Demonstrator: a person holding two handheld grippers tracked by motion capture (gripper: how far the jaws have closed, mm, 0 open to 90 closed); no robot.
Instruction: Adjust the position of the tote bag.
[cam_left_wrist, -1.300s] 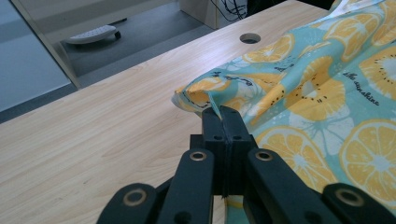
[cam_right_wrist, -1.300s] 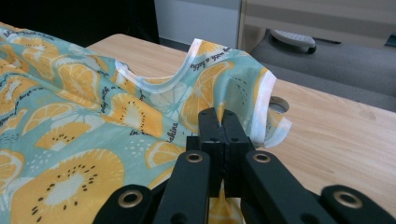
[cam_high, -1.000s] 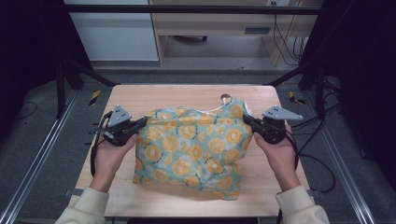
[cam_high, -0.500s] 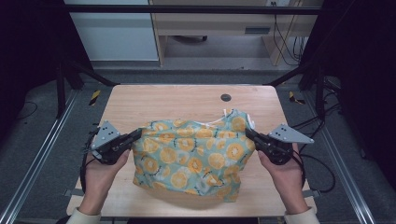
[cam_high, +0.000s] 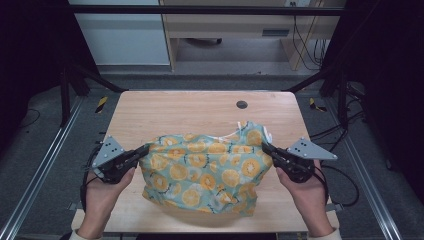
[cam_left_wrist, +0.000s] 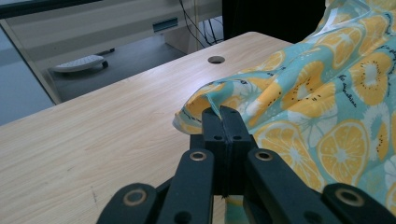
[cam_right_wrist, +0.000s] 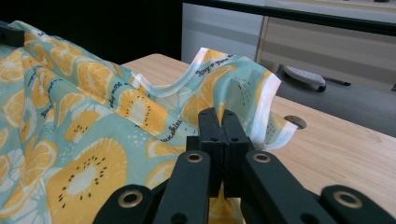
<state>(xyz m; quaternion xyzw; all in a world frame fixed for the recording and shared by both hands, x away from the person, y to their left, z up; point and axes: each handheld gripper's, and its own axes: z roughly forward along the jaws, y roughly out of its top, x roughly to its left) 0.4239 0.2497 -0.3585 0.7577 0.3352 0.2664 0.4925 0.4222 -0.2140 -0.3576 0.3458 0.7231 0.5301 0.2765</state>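
Fingers (cam_left_wrist: 223, 122) of the left gripper (cam_high: 142, 151) and the right gripper (cam_high: 266, 148) are clamped on opposite edges of an orange-print garment (cam_high: 205, 170). Both hands have drawn it back from mid-counter (cam_high: 175, 110) toward the near edge, stretched between them, apparently to lay it flat. No containers stand on the counter.

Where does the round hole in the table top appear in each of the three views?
High view: the hole lies far centre-right, beyond the garment.
Left gripper view: hole upper centre.
Right gripper view: hole right of centre.
Shared landmark: the orange-print garment.
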